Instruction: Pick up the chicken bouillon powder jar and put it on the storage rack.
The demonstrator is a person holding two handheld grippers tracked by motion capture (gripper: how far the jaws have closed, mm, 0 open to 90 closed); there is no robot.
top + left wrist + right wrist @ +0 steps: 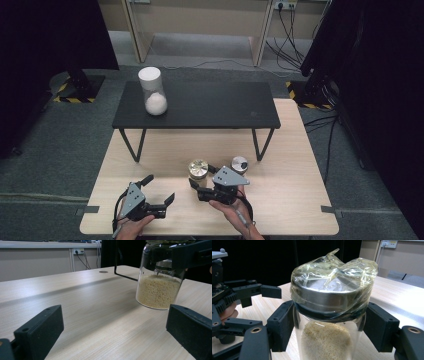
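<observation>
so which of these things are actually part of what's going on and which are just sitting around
In use:
- grain jar with foil-wrapped metal lid, clamped by right gripper
- left gripper, open, facing the jar

Lying about:
- small knobbed lid on the wooden table
- tall white-capped jar on the black bench

The clear glass jar (329,337), partly filled with pale yellow grain, wears a round metal lid (329,296) under crinkled plastic film. It hangs tilted just above the light wooden tabletop (82,315), clamped below the lid.
</observation>
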